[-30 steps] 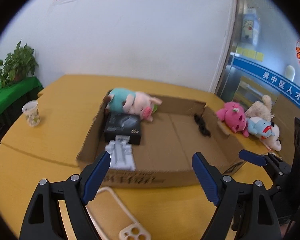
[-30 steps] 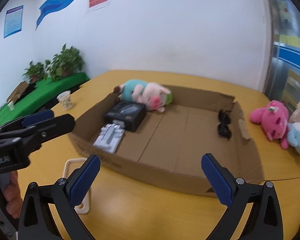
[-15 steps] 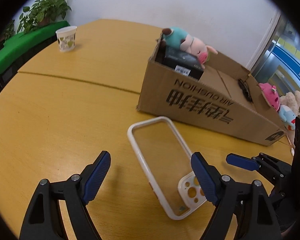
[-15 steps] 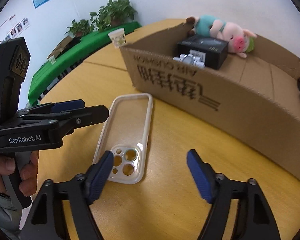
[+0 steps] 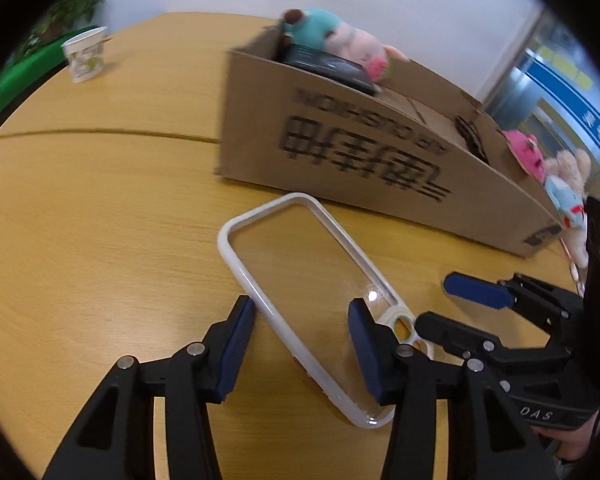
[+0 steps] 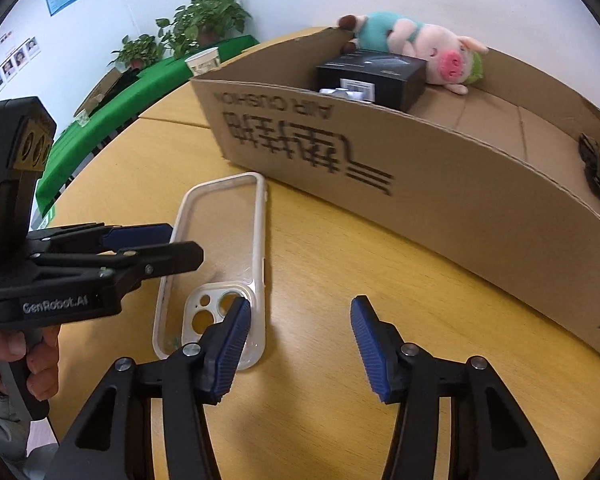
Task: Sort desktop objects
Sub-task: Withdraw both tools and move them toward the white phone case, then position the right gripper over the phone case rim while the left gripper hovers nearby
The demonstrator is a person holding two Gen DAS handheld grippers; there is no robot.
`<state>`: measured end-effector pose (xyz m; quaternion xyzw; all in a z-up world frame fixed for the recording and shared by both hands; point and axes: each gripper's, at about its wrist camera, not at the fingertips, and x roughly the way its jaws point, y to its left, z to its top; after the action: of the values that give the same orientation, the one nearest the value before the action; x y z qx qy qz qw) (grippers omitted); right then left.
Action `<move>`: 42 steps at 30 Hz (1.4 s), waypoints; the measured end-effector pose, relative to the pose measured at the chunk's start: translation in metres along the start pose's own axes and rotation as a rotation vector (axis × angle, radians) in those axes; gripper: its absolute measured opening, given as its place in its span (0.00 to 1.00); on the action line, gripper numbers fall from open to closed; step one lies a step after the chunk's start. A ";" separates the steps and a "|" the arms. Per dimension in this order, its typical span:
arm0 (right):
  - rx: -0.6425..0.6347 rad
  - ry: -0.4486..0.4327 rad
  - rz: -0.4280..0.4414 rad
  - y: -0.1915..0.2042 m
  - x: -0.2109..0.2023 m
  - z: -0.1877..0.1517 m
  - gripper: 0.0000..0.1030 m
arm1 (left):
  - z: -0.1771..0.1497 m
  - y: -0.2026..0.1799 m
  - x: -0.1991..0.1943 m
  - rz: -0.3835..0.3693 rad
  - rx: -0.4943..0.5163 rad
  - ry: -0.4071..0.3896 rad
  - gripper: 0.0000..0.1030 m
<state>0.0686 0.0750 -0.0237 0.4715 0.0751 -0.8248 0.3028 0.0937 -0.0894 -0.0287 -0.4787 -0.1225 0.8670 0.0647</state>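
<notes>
A clear phone case with a white rim (image 5: 300,276) lies flat on the yellow table in front of the cardboard box (image 5: 380,168). My left gripper (image 5: 302,336) is open, low over the case, with a finger on each side of its near half. My right gripper (image 6: 298,336) is open just right of the case (image 6: 220,248), its left fingertip over the camera-cutout end. It also shows in the left wrist view (image 5: 460,308). The box (image 6: 420,176) holds a plush pig (image 6: 420,46), a black box (image 6: 374,76), a small silver item and black sunglasses (image 6: 594,168).
A paper cup (image 5: 86,54) stands at the table's far left. Plush toys (image 5: 556,180) lie beyond the box's right end. Green-covered tables with potted plants (image 6: 204,20) stand behind on the left. The yellow table (image 5: 80,220) has a seam across it.
Both grippers have dropped and moved closer to the phone case. The left gripper's fingers have narrowed and now straddle the case. The right gripper's fingers have narrowed too.
</notes>
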 end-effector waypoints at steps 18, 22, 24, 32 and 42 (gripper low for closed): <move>0.249 -0.017 -0.083 -0.121 -0.085 -0.084 0.82 | 0.049 -0.068 0.030 -0.205 0.251 0.069 0.61; 0.133 0.001 0.141 -0.065 -0.062 -0.076 0.82 | 0.063 -0.061 0.043 -0.233 0.227 0.118 0.61; 0.055 0.004 0.148 -0.043 -0.055 -0.073 0.82 | 0.063 -0.062 0.047 -0.225 0.241 0.146 0.61; 0.096 -0.011 0.107 -0.067 -0.054 -0.065 0.82 | 0.041 -0.077 0.038 -0.336 0.343 0.221 0.61; 0.246 -0.043 0.192 -0.093 -0.074 -0.074 0.82 | 0.057 -0.052 0.041 -0.191 0.270 0.171 0.61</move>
<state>0.0972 0.2120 -0.0180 0.4923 -0.0782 -0.8050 0.3217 0.0233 -0.0387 -0.0190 -0.5240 -0.0442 0.8214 0.2206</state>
